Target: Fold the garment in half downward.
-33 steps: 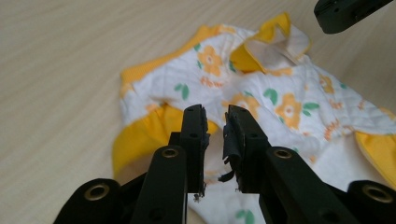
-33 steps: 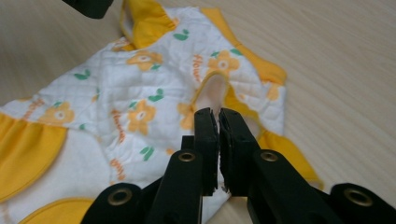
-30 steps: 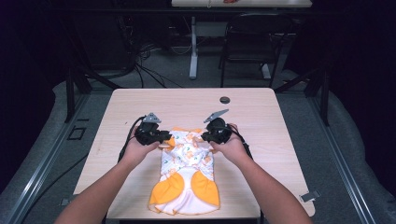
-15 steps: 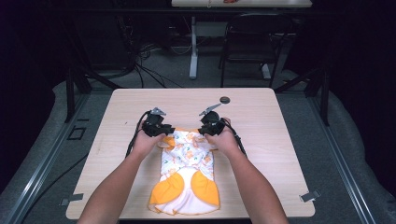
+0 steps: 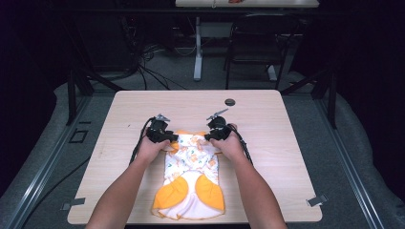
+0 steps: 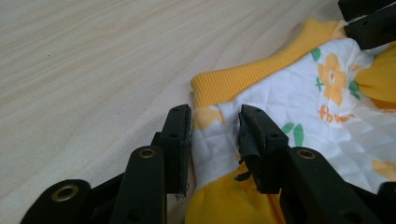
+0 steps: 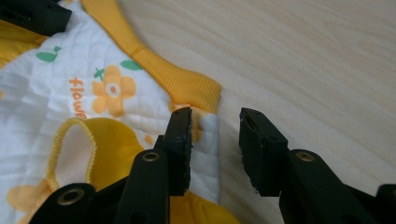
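A small white quilted garment (image 5: 191,171) with orange flowers and yellow-orange trim lay flat on the pale wooden bench (image 5: 286,157), its ribbed yellow collar (image 6: 252,77) at the far end and its rounded orange panels toward the person.

The left gripper (image 6: 212,135) sat at the garment's upper left corner. Its fingers (image 6: 177,140) were spread, with white quilted cloth lying in the gap between them; the ribbed collar ran just beyond the fingertips, and bare bench lay to the outer side of the left finger. Whether the pads touched the cloth could not be told.

The right gripper (image 7: 212,135) sat at the upper right corner. Its fingers (image 7: 256,144) were also spread. The garment's edge lay against the inner finger, a narrow strip of white cloth reaching into the gap, while the outer finger stood over bare bench. The collar's end lay just ahead of the inner fingertip.

In the high view both hands, left (image 5: 152,149) and right (image 5: 230,145), rested on the bench beside the cloth. A small dark round object (image 5: 230,102) lay well beyond the right gripper's fingers.
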### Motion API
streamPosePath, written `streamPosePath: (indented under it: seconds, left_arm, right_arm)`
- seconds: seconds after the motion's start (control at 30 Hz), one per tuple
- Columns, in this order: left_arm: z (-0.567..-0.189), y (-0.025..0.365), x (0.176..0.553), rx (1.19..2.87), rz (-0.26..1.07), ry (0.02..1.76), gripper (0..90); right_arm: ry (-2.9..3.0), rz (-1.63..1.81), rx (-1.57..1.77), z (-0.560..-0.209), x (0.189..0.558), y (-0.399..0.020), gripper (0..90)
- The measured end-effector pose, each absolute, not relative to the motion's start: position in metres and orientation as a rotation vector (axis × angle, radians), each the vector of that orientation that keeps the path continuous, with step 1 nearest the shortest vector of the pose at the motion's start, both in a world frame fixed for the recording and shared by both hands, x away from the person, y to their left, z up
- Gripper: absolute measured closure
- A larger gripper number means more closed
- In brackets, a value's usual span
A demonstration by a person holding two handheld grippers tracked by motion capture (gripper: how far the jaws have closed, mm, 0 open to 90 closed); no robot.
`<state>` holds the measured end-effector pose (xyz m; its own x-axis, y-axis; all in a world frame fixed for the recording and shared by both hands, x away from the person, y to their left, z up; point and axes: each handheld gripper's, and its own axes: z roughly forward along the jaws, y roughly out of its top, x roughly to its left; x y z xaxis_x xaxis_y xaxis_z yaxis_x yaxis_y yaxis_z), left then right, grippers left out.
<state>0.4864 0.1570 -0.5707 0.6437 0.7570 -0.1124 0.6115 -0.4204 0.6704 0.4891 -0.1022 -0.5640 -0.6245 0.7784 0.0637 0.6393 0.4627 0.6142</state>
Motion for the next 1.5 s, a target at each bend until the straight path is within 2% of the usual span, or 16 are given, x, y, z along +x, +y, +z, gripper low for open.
streamPosePath:
  seconds: [0.17, 0.3, 0.37, 0.4, 0.5, 0.77, 1.13, 1.5]
  left_arm:
    - [-0.573, 0.157, 0.487, 2.166, 0.256, 1.067, 67.7]
    - [-0.573, 0.159, 0.488, 2.148, 0.218, 1.080, 74.4]
    - [-0.572, 0.159, 0.488, 2.143, 0.209, 1.079, 80.0]
    - [-0.569, 0.159, 0.487, 2.135, 0.206, 1.079, 82.2]
    - [-0.567, 0.159, 0.486, 2.126, 0.210, 1.073, 86.2]
    - [-0.553, 0.165, 0.481, 2.101, 0.233, 1.043, 88.2]
    - [-0.516, 0.176, 0.472, 2.040, 0.291, 0.961, 88.2]
    - [-0.496, 0.175, 0.467, 2.049, 0.354, 0.910, 88.2]
  right_arm:
    - [2.506, 0.896, 1.214, -0.567, 0.491, -0.104, 64.0]
    - [2.535, 0.919, 1.221, -0.567, 0.491, -0.104, 75.1]
    - [2.549, 0.925, 1.221, -0.566, 0.491, -0.104, 76.4]
    - [2.559, 0.937, 1.211, -0.565, 0.490, -0.104, 81.8]
    - [2.566, 0.964, 1.220, -0.563, 0.490, -0.104, 84.2]
    - [2.566, 1.011, 1.136, -0.548, 0.487, -0.109, 85.9]
    - [2.488, 1.114, 1.015, -0.509, 0.473, -0.112, 86.2]
    - [2.463, 1.096, 0.967, -0.495, 0.468, -0.112, 86.5]
